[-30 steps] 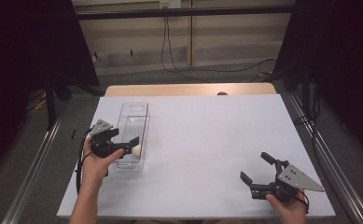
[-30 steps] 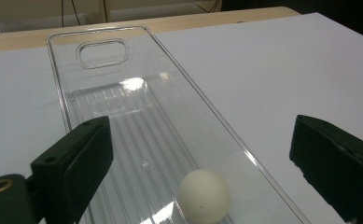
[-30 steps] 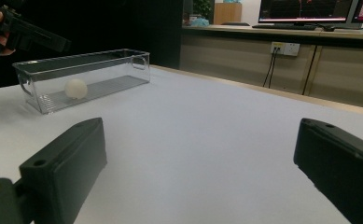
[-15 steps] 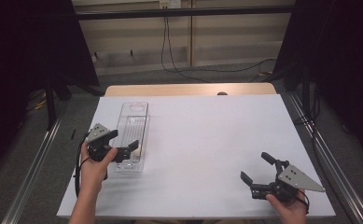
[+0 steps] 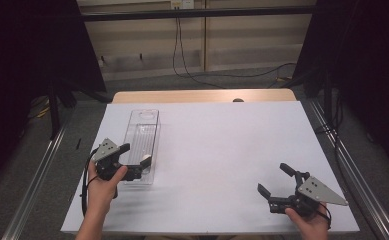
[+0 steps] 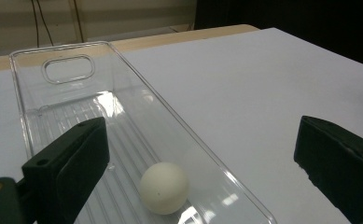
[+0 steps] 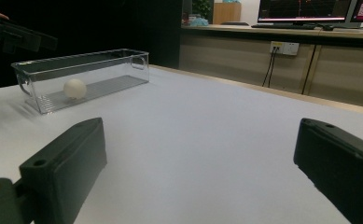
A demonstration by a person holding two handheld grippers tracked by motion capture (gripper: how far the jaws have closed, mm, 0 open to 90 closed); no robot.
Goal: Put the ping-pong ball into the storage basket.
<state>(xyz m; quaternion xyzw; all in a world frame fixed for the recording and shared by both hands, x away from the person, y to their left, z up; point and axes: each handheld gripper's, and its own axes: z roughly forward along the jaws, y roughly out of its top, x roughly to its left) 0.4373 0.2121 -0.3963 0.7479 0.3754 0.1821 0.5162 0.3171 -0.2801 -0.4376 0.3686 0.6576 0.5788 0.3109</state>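
Note:
A clear plastic bin (image 5: pixel 143 131) lies lengthwise on the left of the white table (image 5: pixel 222 145). A white ball (image 5: pixel 145 161) rests on the ribbed floor at its near end. My left gripper (image 5: pixel 131 160) is open at that near end, jaws spread wide and apart from the ball. From the left gripper view the ball (image 6: pixel 164 188) lies low between the jaws inside the bin (image 6: pixel 76 100). My right gripper (image 5: pixel 275 180) is open and empty at the near right. The right gripper view shows the bin (image 7: pixel 100 65) and ball (image 7: pixel 74 88) far off.
A wooden strip (image 5: pixel 202 96) runs along the table's far edge. Metal rails (image 5: pixel 342 150) flank both sides, and cables (image 5: pixel 192 70) trail on the floor beyond. The left gripper (image 7: pixel 16 35) shows dark above the bin in the right gripper view.
My left gripper has drawn back a little toward the near left, away from the ball. The ball stays at the bin's near end. The right gripper has not moved.

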